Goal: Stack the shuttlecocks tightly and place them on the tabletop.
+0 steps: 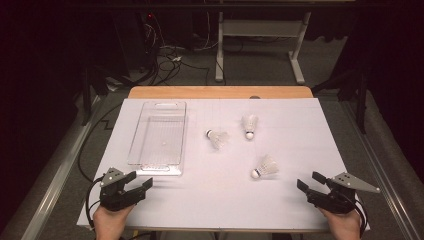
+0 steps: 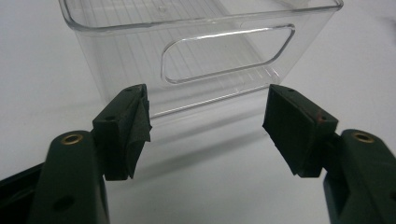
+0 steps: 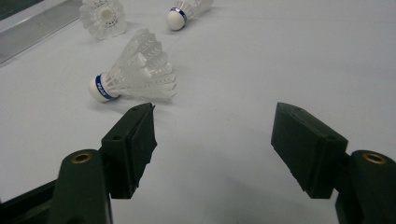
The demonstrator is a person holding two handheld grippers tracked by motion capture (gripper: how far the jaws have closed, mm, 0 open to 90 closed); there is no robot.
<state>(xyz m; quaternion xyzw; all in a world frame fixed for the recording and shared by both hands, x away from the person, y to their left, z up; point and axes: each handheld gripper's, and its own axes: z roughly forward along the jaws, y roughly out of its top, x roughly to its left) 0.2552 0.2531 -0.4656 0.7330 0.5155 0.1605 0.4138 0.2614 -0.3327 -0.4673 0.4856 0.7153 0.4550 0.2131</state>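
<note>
A white sheet covers the wooden desk. Beyond it the room is dark. Grey floor carries tangled cables and a white table frame.

A wooden table carries a white sheet that covers nearly all of its top. On the sheet, a clear plastic bin lies just ahead of the left gripper's fingers, its handle slot facing them. Three white shuttlecocks lie on their sides: the nearest shuttlecock sits just ahead of the right gripper's fingers, the middle shuttlecock and the far shuttlecock farther beyond them, all apart
</note>
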